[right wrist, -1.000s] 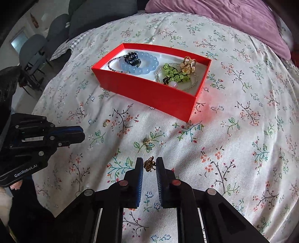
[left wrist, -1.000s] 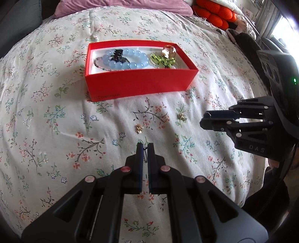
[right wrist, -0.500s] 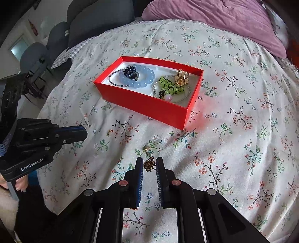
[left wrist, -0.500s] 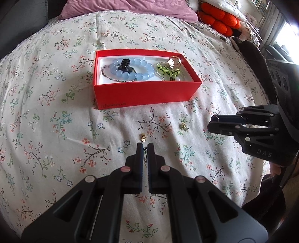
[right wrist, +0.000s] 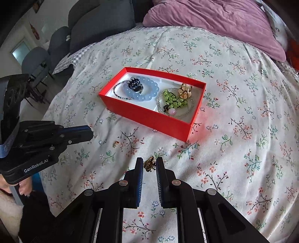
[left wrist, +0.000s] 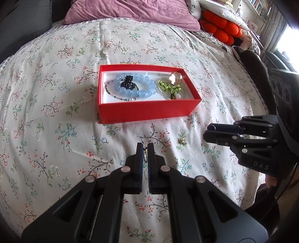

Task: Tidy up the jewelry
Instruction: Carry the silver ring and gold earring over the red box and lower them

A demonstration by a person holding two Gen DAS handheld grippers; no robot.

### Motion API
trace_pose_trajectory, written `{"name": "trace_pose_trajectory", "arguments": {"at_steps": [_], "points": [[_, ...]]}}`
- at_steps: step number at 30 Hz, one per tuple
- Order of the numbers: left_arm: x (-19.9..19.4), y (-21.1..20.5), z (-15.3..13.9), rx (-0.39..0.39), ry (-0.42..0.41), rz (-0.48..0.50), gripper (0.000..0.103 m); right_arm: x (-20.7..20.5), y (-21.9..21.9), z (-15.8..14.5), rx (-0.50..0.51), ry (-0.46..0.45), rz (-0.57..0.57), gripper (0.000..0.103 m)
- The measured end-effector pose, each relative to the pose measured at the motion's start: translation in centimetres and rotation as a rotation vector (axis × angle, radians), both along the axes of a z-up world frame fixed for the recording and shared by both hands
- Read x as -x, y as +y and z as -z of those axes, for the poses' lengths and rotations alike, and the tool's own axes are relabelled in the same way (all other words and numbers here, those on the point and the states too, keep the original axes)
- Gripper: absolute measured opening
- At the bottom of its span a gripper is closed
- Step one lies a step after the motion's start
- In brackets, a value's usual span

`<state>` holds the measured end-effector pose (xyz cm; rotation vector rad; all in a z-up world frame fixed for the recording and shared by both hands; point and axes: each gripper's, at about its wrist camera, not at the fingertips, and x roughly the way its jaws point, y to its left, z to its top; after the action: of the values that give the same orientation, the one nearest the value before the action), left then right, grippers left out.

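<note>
A red box (left wrist: 149, 112) (right wrist: 149, 119) lies on the flowered bedspread. It holds a blue bead bracelet (left wrist: 119, 87) (right wrist: 147, 87), a black clip (left wrist: 128, 82), a green bead piece (right wrist: 172, 99) and a gold flower piece (right wrist: 185, 91). My right gripper (right wrist: 149, 162) (left wrist: 208, 130) is shut on a gold earring (right wrist: 149, 165) and hangs above the bed, short of the box. My left gripper (left wrist: 144, 147) (right wrist: 89, 133) is shut, and only a gold glint shows in its slit. One gold earring (left wrist: 182, 141) lies on the bed between the grippers. Another small one (right wrist: 115, 144) lies near the left fingertips.
A purple pillow (left wrist: 130, 11) (right wrist: 214, 22) lies behind the box, and orange cushions (left wrist: 220, 28) are at the far right. Grey chairs (right wrist: 56, 41) stand beyond the bed's left edge. A person's hand (right wrist: 11, 187) grips the left tool.
My right gripper has risen with the gold earring still in it. The box looks smaller and farther in both views. The left gripper has tilted slightly and stays shut.
</note>
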<state>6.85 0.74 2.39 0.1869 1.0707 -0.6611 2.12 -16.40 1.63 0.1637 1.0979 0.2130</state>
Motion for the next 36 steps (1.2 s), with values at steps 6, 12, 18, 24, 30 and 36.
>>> {"name": "trace_pose_trajectory", "arguments": {"at_steps": [6,12,18,24,30,36], "points": [[-0.9,-0.2,-1.1,0.042,-0.009,-0.03,0.005,-0.7,-0.5,-0.9,-0.031,-0.024,0.031,0.014],[-2.3,-0.3,-1.7,0.091,-0.002,-0.072,0.005,-1.7,-1.8,-1.8,-0.076,-0.05,0.084,0.014],[-4.0,-1.2,-1.7,0.161,0.011,-0.114,0.005,-3.2,-3.0,-2.1,-0.135,-0.078,0.148,0.014],[-5.2,-2.5,-0.9,0.202,0.024,-0.13,0.005,-4.9,-3.5,-1.2,-0.191,-0.085,0.194,0.014],[-6.2,-3.4,0.2,0.224,0.027,-0.131,0.005,-6.5,-3.7,0.0,-0.223,-0.074,0.219,0.014],[-6.9,-3.8,1.0,0.208,0.033,-0.151,0.005,-7.8,-3.3,1.1,-0.243,-0.05,0.226,0.014]]}}
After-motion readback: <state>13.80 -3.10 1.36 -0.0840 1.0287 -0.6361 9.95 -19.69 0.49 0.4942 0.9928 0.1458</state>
